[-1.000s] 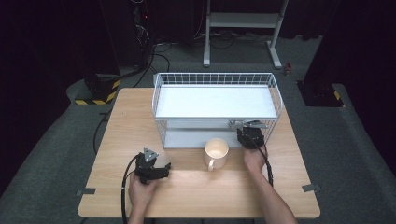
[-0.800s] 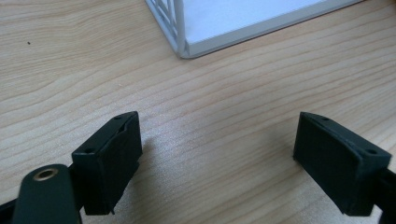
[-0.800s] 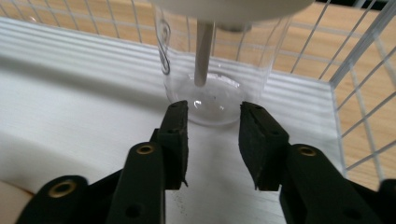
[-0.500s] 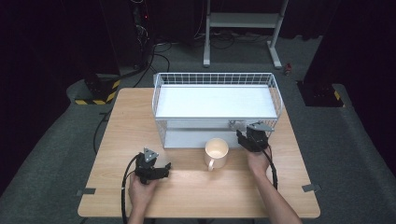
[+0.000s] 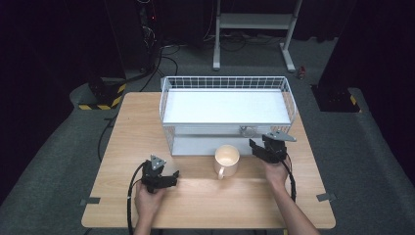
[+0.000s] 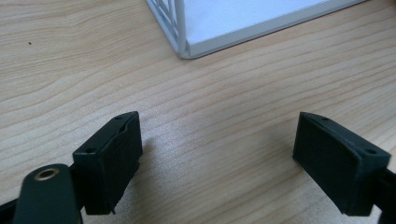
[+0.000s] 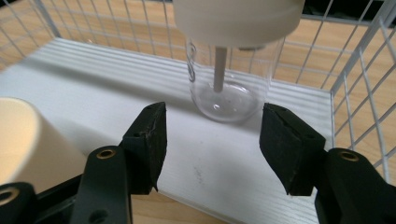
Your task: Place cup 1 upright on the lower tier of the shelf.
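Just ahead of the right tongs stands a clear glass jar with a broad cream lid, upright on the lower white shelf of the wire rack, just beyond the pads and not between them. Those jaws have just been opening and hold nothing. A cream mug, smooth and round with its handle toward the person, sits on the worktop just beside these tongs, in front of the rack. The left tongs rest spread apart over pale wood grain, empty, well apart from the jar. The rack is thin white wire mesh around flat white boards.
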Available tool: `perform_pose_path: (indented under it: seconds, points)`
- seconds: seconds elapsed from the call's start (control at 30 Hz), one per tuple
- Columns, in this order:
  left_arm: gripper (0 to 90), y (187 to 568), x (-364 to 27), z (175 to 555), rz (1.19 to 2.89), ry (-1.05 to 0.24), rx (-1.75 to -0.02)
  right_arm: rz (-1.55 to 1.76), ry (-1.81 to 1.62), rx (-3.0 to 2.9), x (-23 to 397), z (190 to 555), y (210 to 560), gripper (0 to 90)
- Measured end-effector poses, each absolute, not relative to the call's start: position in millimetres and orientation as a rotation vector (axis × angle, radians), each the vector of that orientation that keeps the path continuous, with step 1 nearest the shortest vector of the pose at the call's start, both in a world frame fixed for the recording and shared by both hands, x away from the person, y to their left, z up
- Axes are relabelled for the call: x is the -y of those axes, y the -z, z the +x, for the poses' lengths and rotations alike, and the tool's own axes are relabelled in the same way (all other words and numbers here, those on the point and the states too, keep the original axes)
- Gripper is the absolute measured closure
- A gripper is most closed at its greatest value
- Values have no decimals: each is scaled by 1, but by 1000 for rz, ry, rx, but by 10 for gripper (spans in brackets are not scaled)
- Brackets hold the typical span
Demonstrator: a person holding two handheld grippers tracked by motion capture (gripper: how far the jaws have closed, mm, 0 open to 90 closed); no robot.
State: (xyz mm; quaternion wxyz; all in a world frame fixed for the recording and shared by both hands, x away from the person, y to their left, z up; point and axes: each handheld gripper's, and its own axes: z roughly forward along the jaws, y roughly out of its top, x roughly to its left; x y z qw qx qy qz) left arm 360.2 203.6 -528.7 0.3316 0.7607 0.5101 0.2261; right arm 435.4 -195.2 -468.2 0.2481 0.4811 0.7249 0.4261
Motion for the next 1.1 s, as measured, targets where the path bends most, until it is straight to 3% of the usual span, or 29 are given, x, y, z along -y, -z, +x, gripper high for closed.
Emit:
perform_pose_path:
  seconds: [1.1]
  points:
    - [160,529,-204,360,1988,-595,-1334,1281,-1335,-1953,239,385,456,394]
